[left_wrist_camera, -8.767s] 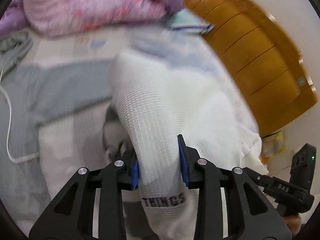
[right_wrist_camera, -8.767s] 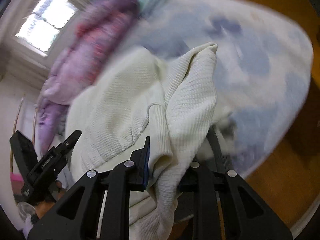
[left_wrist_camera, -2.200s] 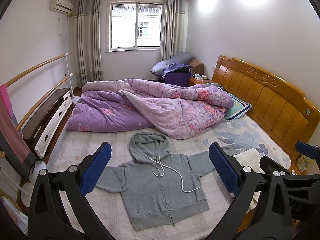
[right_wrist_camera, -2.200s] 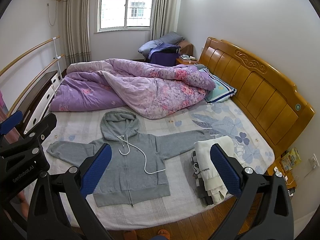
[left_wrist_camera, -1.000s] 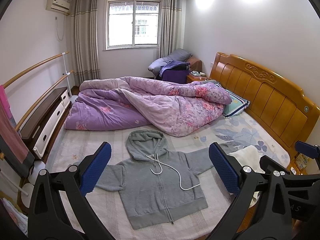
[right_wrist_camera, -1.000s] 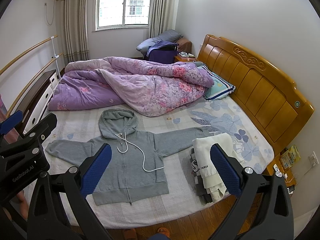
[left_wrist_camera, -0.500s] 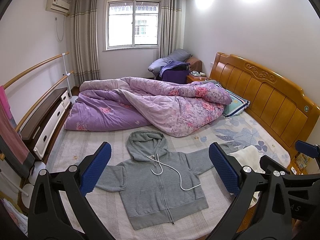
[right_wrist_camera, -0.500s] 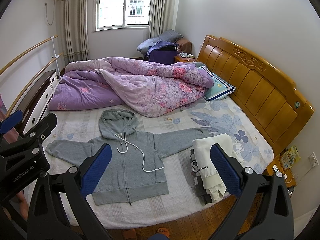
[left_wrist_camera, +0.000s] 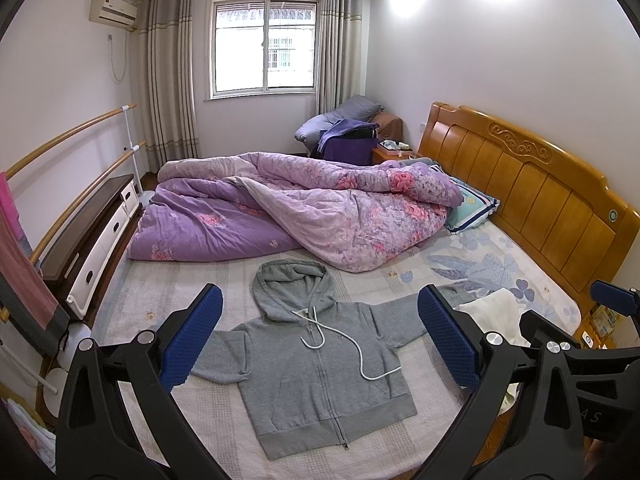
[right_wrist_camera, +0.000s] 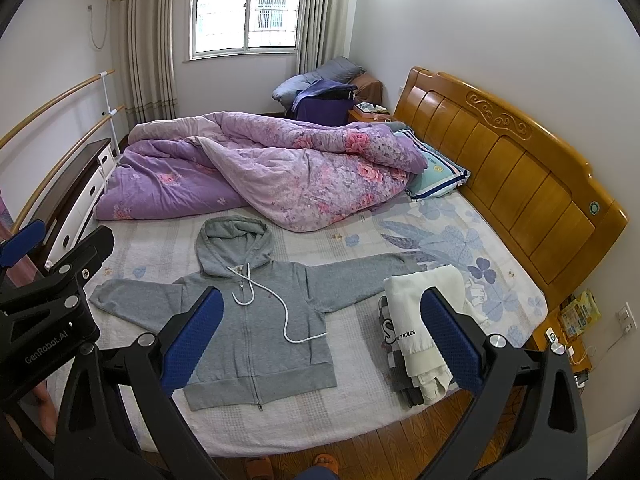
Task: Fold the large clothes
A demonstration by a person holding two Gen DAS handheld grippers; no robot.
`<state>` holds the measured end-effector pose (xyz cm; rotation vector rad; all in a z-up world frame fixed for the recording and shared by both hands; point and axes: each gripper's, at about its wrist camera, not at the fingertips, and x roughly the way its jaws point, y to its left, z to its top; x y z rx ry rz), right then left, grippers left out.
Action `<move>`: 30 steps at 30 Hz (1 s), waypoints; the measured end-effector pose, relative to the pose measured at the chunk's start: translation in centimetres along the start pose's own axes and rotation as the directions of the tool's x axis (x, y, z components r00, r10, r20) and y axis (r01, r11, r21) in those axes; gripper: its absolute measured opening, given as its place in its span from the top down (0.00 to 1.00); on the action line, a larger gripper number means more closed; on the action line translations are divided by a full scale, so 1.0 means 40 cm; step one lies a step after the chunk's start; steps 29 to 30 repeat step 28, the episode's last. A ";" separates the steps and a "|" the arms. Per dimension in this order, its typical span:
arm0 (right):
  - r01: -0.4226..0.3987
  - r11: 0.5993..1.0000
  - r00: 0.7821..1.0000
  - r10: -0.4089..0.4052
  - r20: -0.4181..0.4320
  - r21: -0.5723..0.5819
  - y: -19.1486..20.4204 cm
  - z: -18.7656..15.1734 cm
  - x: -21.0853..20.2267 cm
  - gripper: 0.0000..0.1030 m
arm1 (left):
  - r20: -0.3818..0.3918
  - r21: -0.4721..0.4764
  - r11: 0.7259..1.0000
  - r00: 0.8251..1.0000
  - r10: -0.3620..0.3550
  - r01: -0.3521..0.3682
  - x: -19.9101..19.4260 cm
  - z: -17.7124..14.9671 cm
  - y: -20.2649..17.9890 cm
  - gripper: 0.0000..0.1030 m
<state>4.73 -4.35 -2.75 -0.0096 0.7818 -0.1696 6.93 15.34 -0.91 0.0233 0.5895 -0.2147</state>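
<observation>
My left hand-held gripper (left_wrist_camera: 320, 340) and right hand-held gripper (right_wrist_camera: 320, 336) hang wide open, empty; the grey hoodie (right_wrist_camera: 256, 320) lies ahead, sleeves spread crosswise, nearer my left.

My left finger (left_wrist_camera: 192, 340) covers the end of one hoodie (left_wrist_camera: 320, 360) sleeve, and my right gripper's finger (right_wrist_camera: 448, 334) hides part of the folded white top (right_wrist_camera: 416, 320). Under that top lies a darker garment (right_wrist_camera: 386, 330), mostly buried; I can't tell what it is. The nightstand (left_wrist_camera: 390, 154) clutter is too small to make out.
</observation>
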 end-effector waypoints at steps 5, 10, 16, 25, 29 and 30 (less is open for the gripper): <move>-0.001 1.000 1.000 0.001 -0.001 0.001 0.000 0.000 0.000 0.08 | -0.002 0.001 1.000 1.000 -0.003 0.003 0.003 -0.001 0.000 0.05; 0.000 1.000 1.000 0.000 -0.002 0.000 -0.001 -0.001 0.000 0.08 | -0.003 0.002 1.000 1.000 -0.004 0.004 0.006 -0.002 0.000 0.05; 0.002 1.000 1.000 -0.002 -0.006 0.003 -0.001 -0.001 0.003 0.08 | -0.011 0.004 1.000 1.000 -0.007 0.007 0.017 -0.017 0.000 0.05; -0.002 1.000 0.999 0.002 -0.040 0.004 -0.003 -0.007 0.053 0.08 | -0.050 0.003 1.000 0.999 -0.018 0.018 0.060 -0.035 0.006 0.05; -0.020 1.000 0.998 0.019 -0.066 -0.002 0.001 0.001 0.084 0.08 | -0.073 0.000 1.000 0.997 -0.013 0.013 0.082 -0.036 0.007 0.05; -0.020 1.000 0.998 0.019 -0.066 -0.002 0.001 0.001 0.084 0.08 | -0.073 0.000 1.000 0.997 -0.013 0.013 0.082 -0.036 0.007 0.05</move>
